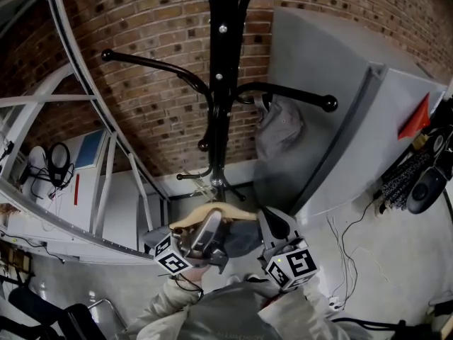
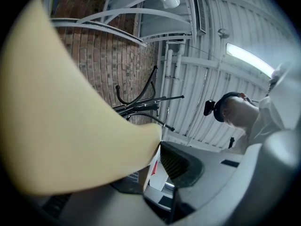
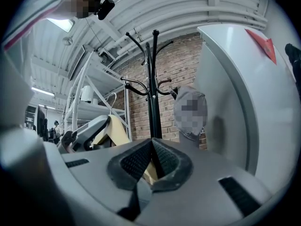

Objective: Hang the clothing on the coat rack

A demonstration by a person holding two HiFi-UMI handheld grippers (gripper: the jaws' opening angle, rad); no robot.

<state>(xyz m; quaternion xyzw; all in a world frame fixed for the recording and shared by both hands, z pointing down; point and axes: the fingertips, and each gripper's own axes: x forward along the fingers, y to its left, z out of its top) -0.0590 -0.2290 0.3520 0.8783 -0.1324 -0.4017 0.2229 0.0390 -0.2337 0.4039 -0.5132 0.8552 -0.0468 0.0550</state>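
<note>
The black coat rack stands against the brick wall, and a grey cap hangs from its right arm. Both grippers are low in the head view, below the rack's base. A smooth cream item, shaped like a hanger's arm, lies between them. My left gripper is shut on it. In the left gripper view the cream item fills the left half and hides one jaw. My right gripper is shut on the cream item, with the rack straight ahead of it and the cap to the right.
A tall grey slanted panel stands close to the right of the rack. White metal shelving runs along the left. Cables lie on the floor at the right. Dark gear hangs at the far right edge.
</note>
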